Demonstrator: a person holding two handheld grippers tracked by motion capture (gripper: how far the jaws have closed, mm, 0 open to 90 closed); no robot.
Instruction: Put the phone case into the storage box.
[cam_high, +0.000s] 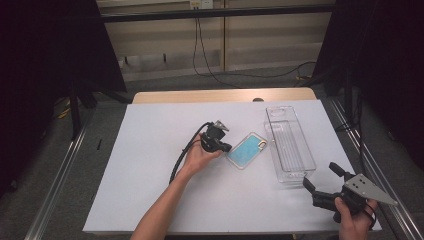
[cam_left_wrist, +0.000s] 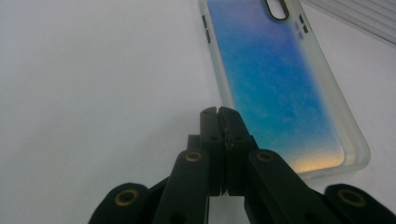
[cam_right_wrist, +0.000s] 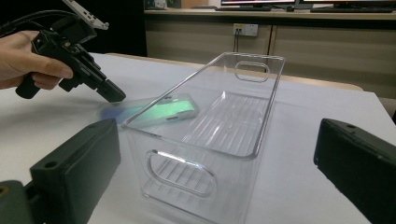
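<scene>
A blue phone case with a translucent rim (cam_high: 247, 150) (cam_left_wrist: 275, 79) (cam_right_wrist: 159, 109) lies flat on the white table, just left of a clear plastic bin (cam_high: 289, 145) (cam_right_wrist: 271, 107). My left gripper (cam_high: 227, 147) (cam_left_wrist: 218, 112) (cam_right_wrist: 114, 95) is shut with nothing in it, its tips right at the case's near left edge, just above the table. My right gripper (cam_high: 322, 176) (cam_right_wrist: 219, 177) is held low at the table's front right, wide open, facing the bin's near end from a short way off.
The white sheet (cam_high: 165, 150) covers the table, and a strip of wood (cam_high: 220, 95) shows along the far edge. The bin holds nothing. Black frames and cables stand on the floor beyond the table.
</scene>
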